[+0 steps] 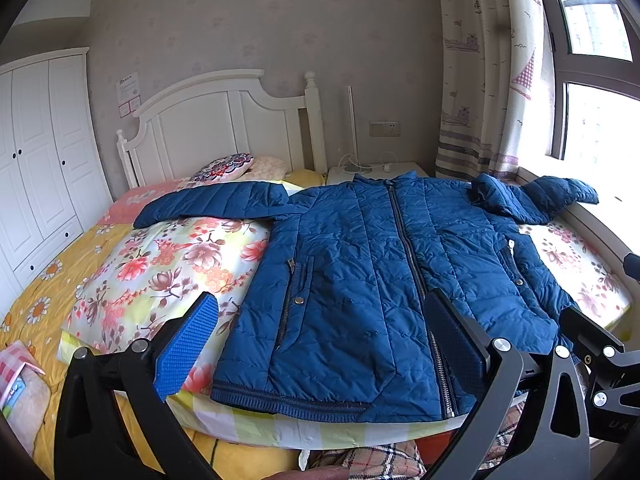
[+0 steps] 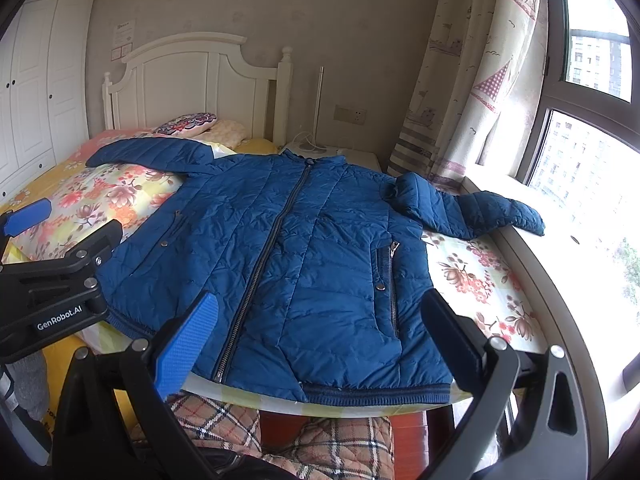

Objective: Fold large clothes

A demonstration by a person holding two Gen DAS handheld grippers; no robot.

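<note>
jacket (image 1: 360,280) flat on bed (image 1: 172,264) | both grippers apparently empty

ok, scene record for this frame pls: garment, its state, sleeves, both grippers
garment: blue jacket, on the bed
state: flat, front up, zipped, unfolded
left sleeve: stretched out toward the wardrobe side
right sleeve: bent, cuff reaching the sill
left gripper: open, above the hem, holding nothing
right gripper: open, above the hem, holding nothing
hem: at the near bed edge
</note>
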